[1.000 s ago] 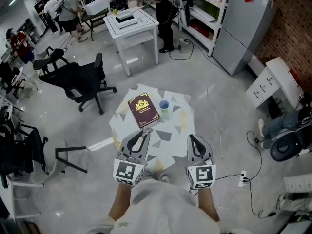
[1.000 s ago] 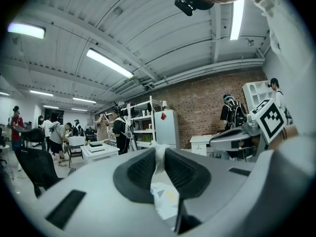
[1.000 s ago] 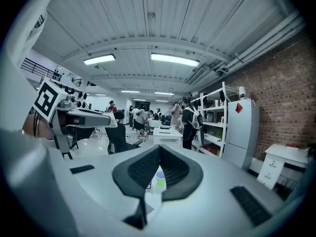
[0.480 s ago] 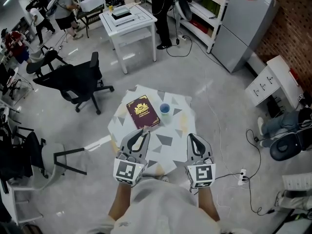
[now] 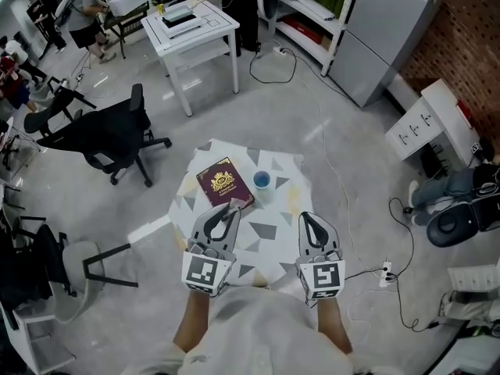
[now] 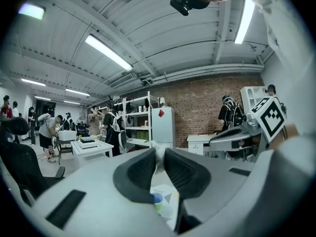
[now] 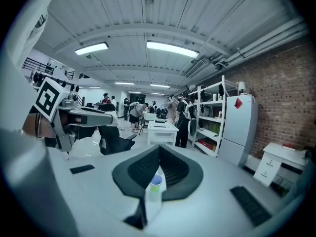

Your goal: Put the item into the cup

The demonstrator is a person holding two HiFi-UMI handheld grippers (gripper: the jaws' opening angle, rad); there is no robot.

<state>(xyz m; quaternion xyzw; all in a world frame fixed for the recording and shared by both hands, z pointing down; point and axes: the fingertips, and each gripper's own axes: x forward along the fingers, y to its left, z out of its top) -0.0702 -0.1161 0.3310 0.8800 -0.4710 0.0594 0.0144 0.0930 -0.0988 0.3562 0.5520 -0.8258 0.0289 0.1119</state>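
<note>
Risk first: to cross the patterned table, the left gripper must pass the maroon book, just left of the blue-rimmed cup at the far side. A brush could tip that cup, or the small white item pinched in its jaws could slip. Right gripper is closed, empty.

You stand on a pale grey polished floor, at a small table whose white top is patterned with grey triangles. Ahead of you is a square white table, and a black office chair sits nearer, off to your left. On your right a tall grey cabinet stands against a red brick wall, with open white shelving beside it and a low white cabinet closer in. Overhead, long strip lights run along a white ribbed ceiling.
</note>
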